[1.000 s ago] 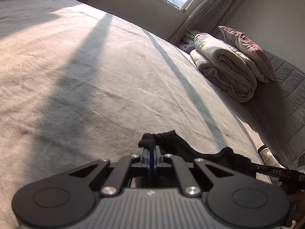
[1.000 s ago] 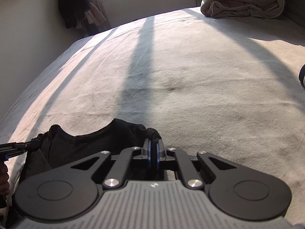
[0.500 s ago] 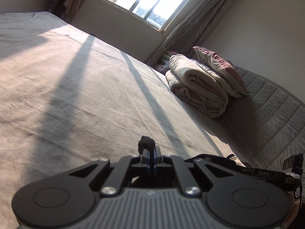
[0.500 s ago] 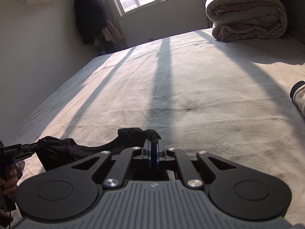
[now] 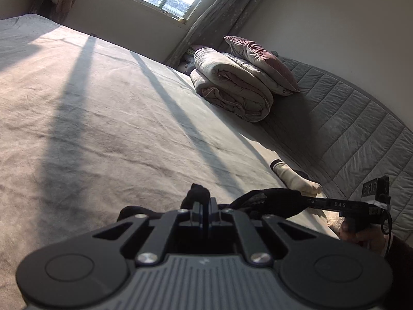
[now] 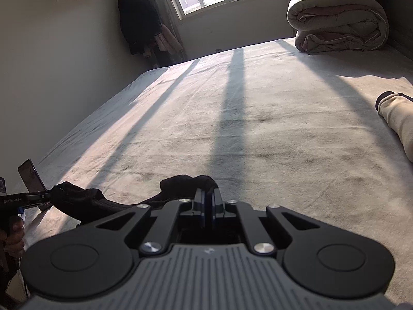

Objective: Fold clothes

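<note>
A black garment hangs stretched between my two grippers above the near edge of the bed. My left gripper is shut on one bunched end of it. My right gripper is shut on the other end. In the right wrist view the cloth sags leftward to the left gripper's fingers. In the left wrist view the right gripper's fingers pinch the far end. Most of the garment is hidden below the gripper bodies.
The bed is covered by a grey sheet with window shadows across it. A cream sock lies near the quilted headboard. A rolled duvet and pillow sit at the far end. Dark clothes hang in the corner.
Both grippers have risen and tilted up, lifting the black garment off the bed. More of the window, wall and headboard is in view, and the cloth is pulled tauter between the grippers.
</note>
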The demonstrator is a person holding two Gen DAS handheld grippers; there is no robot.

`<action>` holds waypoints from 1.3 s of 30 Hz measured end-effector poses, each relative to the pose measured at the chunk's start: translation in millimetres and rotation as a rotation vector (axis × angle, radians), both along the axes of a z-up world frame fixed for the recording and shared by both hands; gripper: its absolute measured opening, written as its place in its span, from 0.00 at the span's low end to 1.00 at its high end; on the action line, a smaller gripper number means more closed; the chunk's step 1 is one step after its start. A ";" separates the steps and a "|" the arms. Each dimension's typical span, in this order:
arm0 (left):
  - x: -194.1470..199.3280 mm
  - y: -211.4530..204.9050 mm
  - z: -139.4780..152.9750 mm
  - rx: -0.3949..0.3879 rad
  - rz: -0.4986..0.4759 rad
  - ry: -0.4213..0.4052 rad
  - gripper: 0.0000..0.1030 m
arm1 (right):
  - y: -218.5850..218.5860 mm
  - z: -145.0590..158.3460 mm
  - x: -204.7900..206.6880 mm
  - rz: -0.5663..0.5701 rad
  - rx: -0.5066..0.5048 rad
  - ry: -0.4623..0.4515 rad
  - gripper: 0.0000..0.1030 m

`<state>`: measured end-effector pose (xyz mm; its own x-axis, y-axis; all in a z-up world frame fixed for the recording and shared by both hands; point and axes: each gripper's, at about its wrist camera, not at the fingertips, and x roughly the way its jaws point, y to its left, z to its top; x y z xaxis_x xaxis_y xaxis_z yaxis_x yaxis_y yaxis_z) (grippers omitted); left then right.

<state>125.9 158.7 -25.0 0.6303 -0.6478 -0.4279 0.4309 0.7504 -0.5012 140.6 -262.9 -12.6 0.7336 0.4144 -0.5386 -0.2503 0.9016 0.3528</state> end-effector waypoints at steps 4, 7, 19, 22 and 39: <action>-12.0 -5.4 -23.4 0.108 -0.061 0.053 0.03 | 3.1 -19.3 -15.1 0.023 -0.043 0.048 0.06; -17.3 -8.3 -42.4 0.195 -0.078 0.090 0.04 | 6.7 -38.4 -23.4 0.031 -0.092 0.087 0.06; -26.7 -11.8 -28.7 0.200 -0.097 0.054 0.39 | 25.8 -32.9 -46.9 0.103 -0.256 0.025 0.20; -21.5 -14.0 -28.2 0.192 -0.092 0.058 0.42 | 34.8 -23.2 -56.6 0.130 -0.280 -0.028 0.50; 11.0 -29.0 -34.5 0.134 -0.063 0.117 0.27 | 96.8 -36.2 -45.9 0.353 -0.341 -0.068 0.44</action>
